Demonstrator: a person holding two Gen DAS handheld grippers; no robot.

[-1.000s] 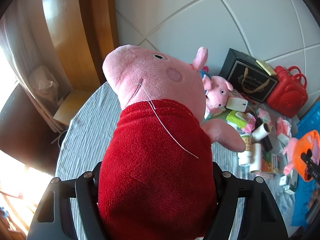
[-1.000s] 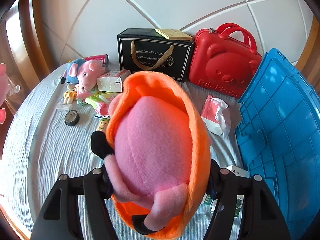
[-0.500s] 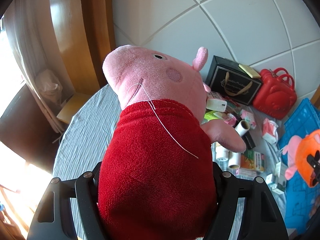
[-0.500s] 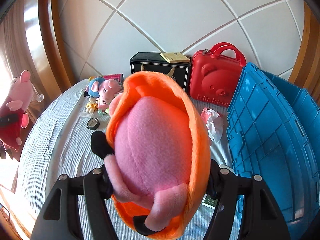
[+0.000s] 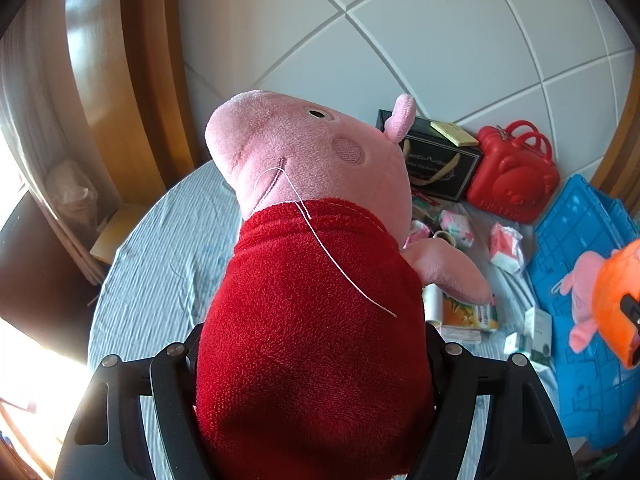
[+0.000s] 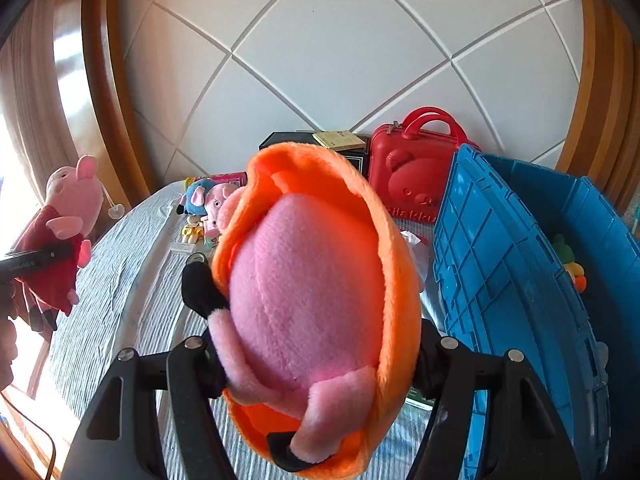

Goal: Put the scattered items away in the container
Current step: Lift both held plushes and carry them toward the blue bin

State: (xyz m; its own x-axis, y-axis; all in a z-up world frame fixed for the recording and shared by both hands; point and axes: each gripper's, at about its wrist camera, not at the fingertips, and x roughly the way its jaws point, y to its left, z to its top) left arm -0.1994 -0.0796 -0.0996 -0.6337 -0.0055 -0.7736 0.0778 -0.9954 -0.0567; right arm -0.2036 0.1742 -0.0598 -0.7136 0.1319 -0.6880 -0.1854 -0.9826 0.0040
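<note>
The red-dressed pig plush (image 5: 312, 300) was clamped at its body between the jaws of the left tool (image 5: 312, 364), head up, held in the air above the striped bed cover (image 5: 160, 264). The right tool (image 6: 316, 360) gripped the orange-dressed pig plush (image 6: 316, 280) the same way, just beside the open blue crate (image 6: 500, 280). A few small toys lay inside the crate. On the cover near the wall sat a smaller pig plush (image 6: 212, 200), a black gift box (image 5: 436, 168), a red case (image 6: 416, 168) and scattered packets.
</note>
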